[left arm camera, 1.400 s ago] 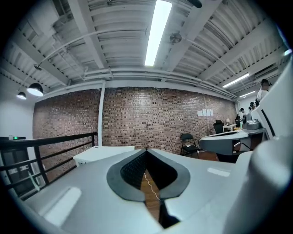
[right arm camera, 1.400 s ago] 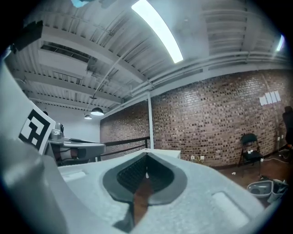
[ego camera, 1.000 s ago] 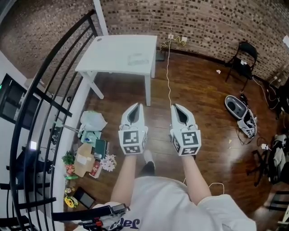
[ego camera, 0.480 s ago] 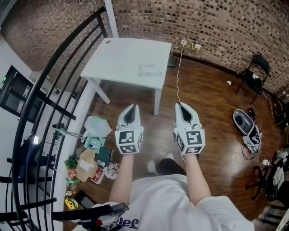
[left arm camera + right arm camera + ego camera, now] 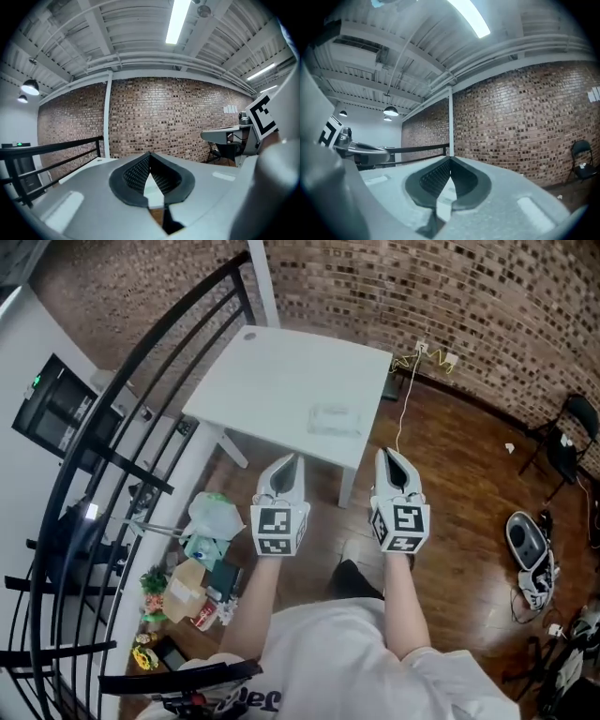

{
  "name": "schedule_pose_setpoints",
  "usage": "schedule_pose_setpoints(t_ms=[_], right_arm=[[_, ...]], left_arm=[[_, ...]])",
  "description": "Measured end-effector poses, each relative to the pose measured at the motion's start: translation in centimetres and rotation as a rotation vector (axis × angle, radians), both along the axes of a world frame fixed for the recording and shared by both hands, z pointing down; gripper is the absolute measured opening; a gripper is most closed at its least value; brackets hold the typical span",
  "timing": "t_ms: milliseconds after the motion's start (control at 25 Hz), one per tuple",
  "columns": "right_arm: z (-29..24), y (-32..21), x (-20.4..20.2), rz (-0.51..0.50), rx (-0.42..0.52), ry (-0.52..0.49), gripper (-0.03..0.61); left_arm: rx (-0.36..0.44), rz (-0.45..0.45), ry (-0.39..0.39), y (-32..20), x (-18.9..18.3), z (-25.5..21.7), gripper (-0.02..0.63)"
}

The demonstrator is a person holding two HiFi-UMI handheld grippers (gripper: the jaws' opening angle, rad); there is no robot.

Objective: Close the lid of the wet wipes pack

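Observation:
A pale wet wipes pack [image 5: 335, 420] lies flat on the white table [image 5: 272, 371], toward its near right side; its lid state is too small to tell. My left gripper [image 5: 290, 462] and right gripper [image 5: 390, 457] are held side by side in the air just short of the table's near edge, both shut with nothing in them. In the left gripper view the jaws [image 5: 150, 157] meet at the tips, with the table top seen past them. The right gripper view shows its jaws [image 5: 450, 161] closed the same way.
A black metal railing [image 5: 112, 437] curves along the left. Bags, boxes and clutter [image 5: 192, 559] lie on the wooden floor left of me. A cable [image 5: 403, 395] hangs from a wall socket at the table's right. A black chair [image 5: 567, 442] stands far right.
I have walked toward the table: it and the wipes pack have come closer and lower in the head view. Both grippers stay shut and side by side.

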State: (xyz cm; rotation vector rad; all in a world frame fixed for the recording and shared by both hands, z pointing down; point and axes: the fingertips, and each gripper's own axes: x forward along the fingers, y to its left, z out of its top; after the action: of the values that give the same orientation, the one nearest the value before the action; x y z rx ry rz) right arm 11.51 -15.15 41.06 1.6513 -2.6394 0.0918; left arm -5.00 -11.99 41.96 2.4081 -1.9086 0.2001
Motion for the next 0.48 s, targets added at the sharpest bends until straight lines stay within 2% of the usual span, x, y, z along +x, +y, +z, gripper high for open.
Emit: schedule_pose_setpoints(t_ms=[200, 320, 480], right_arm=[[-3.5, -9.9, 0.7, 0.000, 0.069, -0.025, -0.009], [-2.5, -13.2, 0.7, -0.021, 0.036, -0.033, -0.009], [0.7, -16.0, -0.9, -0.058, -0.054, -0.009, -0.009]], left_arm=[[0.057, -0.018, -0.005, -8.8, 0.9, -3.2, 0.015], [0.041, -0.039, -0.005, -11.6, 1.2, -2.1, 0.015], [-0.021, -0.038, 0.003, -15.0, 1.0, 0.3, 0.016]])
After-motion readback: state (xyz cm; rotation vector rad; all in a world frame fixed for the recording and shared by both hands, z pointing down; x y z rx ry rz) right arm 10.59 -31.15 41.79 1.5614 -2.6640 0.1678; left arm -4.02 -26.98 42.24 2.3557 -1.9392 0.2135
